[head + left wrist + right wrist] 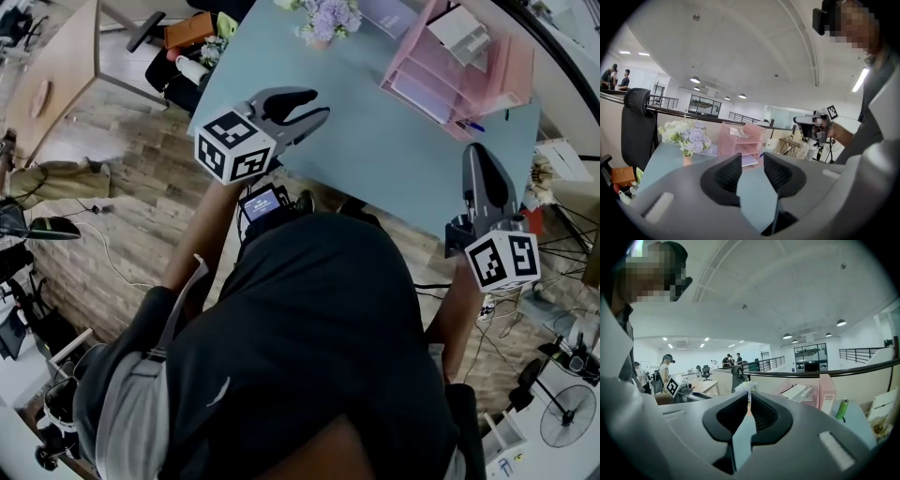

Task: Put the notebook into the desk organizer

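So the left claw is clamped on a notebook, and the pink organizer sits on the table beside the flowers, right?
No: the left claw holds nothing; the left gripper view shows its jaws apart with only table between them. The pink organizer does sit on the table beside the flowers.

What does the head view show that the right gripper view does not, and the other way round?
Head view only: the wooden floor and a fan standing on it. Right gripper view only: ceiling lights and distant people. Both: the pink desk organizer, the flowers and the blue table.
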Demonstrator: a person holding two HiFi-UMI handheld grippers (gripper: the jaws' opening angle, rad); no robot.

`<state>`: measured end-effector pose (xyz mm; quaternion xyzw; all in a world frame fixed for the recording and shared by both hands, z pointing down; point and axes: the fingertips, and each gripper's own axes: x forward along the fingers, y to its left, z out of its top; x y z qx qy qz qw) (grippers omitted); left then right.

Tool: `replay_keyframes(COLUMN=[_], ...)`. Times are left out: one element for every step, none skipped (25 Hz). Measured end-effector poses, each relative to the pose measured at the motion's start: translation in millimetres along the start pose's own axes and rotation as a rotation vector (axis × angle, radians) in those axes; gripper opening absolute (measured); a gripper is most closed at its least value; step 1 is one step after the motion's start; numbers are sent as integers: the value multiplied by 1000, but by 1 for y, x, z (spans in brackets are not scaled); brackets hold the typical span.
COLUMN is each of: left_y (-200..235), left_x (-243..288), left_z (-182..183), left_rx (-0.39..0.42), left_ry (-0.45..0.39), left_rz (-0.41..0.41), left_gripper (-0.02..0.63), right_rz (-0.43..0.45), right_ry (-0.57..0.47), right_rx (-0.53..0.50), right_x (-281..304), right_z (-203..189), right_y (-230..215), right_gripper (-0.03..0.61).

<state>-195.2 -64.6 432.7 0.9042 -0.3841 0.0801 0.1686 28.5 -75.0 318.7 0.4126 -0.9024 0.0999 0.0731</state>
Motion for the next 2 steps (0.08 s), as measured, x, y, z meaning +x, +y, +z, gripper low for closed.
replay_keyframes(left_y=[0, 0], left_x=[0, 0], left_z=[-1, -2], left_rx=[-1, -1], left_ry=[0, 0], left_rz=[0, 0], left_gripper=[189, 189], right_rz=[0, 0], right_ry=[1, 1], right_rx=[-1, -1], right_x=[0, 1], right_z=[-1, -1], right_y=[0, 1], right_gripper=[25, 22])
